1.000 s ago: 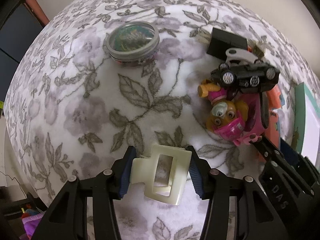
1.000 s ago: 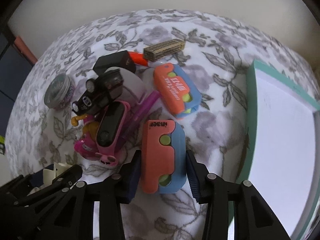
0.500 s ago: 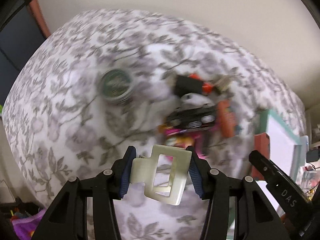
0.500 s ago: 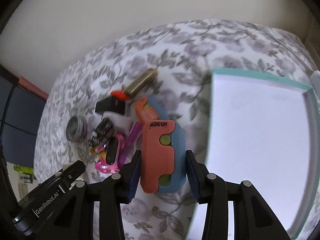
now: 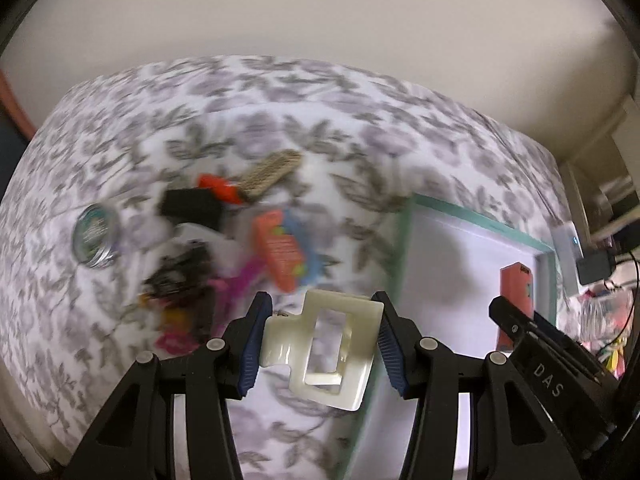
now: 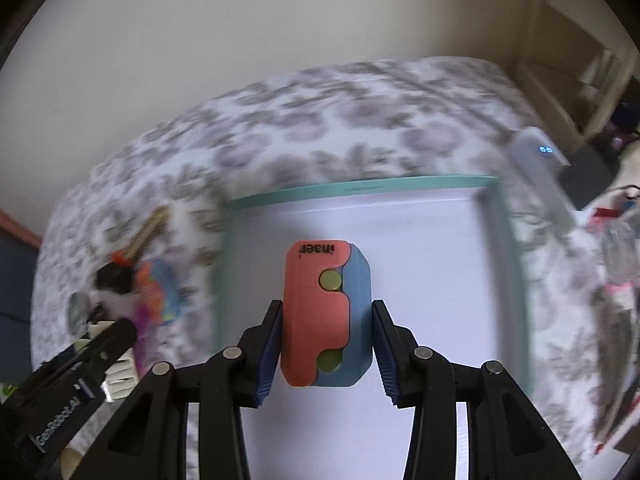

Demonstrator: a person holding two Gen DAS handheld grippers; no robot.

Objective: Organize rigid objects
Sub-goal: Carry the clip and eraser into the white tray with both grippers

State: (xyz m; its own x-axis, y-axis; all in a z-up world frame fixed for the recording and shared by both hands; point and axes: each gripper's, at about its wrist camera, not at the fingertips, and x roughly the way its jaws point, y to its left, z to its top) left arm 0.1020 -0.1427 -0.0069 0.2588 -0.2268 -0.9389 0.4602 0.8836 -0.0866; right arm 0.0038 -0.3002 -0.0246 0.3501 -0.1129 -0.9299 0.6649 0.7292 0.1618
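Note:
My left gripper is shut on a cream hair claw clip and holds it in the air over the left edge of a white tray with a teal rim. My right gripper is shut on an orange and blue toy case and holds it above the tray's white floor. The case also shows in the left wrist view. A pile of toys lies on the floral cloth left of the tray: another orange and blue case, a black box, a black toy car.
A round tin sits at the pile's left. A tan comb-like bar and an orange piece lie behind the pile. A grey device with a blue display lies beyond the tray's right corner. Clutter sits off the bed at right.
Both grippers have risen and swung right, from the toy pile to over the tray, each still holding its object. The view is motion-blurred.

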